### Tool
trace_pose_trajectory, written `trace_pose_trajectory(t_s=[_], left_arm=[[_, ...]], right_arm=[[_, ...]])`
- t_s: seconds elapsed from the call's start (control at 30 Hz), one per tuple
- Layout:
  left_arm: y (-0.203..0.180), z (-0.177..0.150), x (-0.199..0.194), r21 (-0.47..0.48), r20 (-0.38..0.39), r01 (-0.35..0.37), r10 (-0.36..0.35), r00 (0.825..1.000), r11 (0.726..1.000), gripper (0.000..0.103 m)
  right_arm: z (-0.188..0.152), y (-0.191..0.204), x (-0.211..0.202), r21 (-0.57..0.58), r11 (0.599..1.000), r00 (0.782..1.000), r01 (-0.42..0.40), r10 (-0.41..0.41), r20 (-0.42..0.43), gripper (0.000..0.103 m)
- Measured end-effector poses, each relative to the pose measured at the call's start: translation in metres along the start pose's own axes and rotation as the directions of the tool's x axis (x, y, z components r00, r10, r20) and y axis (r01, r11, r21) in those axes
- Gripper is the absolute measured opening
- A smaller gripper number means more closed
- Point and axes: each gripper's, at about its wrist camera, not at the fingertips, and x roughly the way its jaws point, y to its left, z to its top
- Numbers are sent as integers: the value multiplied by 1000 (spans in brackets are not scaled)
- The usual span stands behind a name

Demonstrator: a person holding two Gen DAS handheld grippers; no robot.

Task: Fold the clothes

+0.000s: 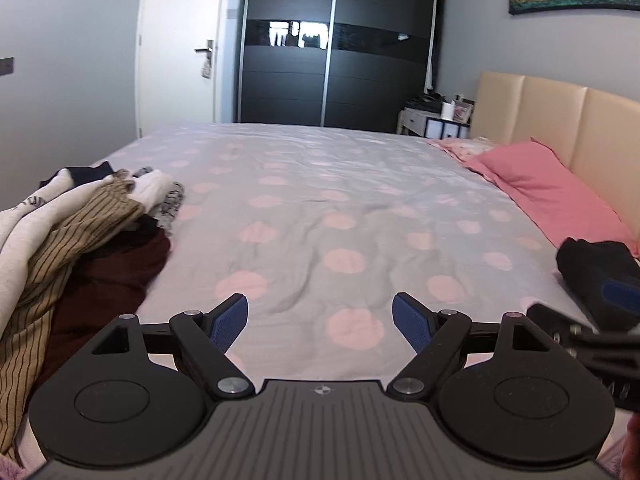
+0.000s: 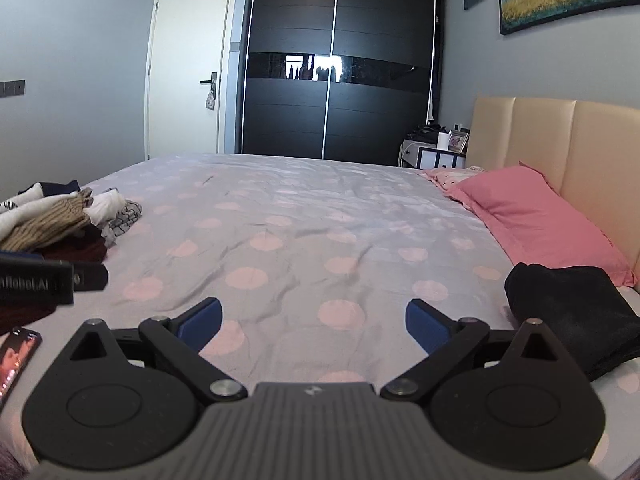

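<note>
- Both grippers, left [image 1: 320,322] and right [image 2: 314,326], hung spread and empty over bare bedspread [image 1: 320,200], apparently between garments.
- Unfolded pile [image 1: 80,220] lay left of them; folded black garment [image 2: 572,320] right, seemingly set aside.

"nRobot.AI" on left hand-held gripper [image 2: 52,280]

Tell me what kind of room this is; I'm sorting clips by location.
A bedroom, almost certainly: a wide bed with a padded headboard and pink pillow, plus a dark sliding-door wardrobe.
</note>
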Motion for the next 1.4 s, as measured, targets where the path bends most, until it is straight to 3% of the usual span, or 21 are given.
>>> trace_pose_trajectory(t_s=[0.27,0.93,1.4], left_arm=[[-20,-1,15,54,2,-19,19,1000,998,80],[-38,1,25,125,0,-24,25,1000,992,80],[-34,7,22,102,7,-24,23,1000,994,80]], right_arm=[[-1,-6,9,113,993,997,16,-25,80,101],[1,-2,16,156,987,994,48,-63,90,102],[4,3,5,142,989,990,37,-56,130,102]])
